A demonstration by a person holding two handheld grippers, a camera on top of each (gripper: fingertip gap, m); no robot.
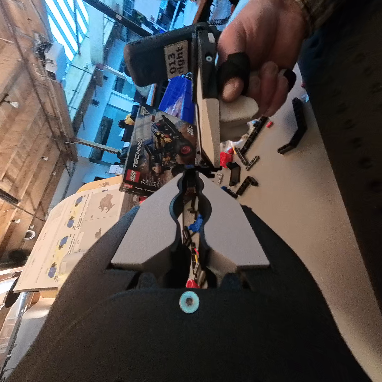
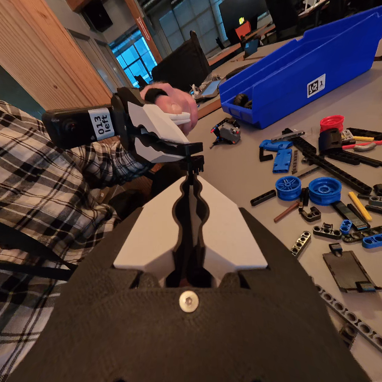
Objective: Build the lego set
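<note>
A small black lego assembly of short beams and pins hangs in the air above the grey table. Both grippers hold it. My left gripper is shut on its black beam. In the right wrist view it comes in from the left. My right gripper is shut on a thin black part under the beams. In the left wrist view it comes down from above, tip to tip with the left one. How the parts join is hidden by the fingertips.
A blue bin stands at the back right. Loose parts lie to the right: two blue wheels, a red rim, a long black beam, a grey sub-assembly. The set's box and instruction booklet lie nearby. Both grippers' tips are close together, under 4 cm apart.
</note>
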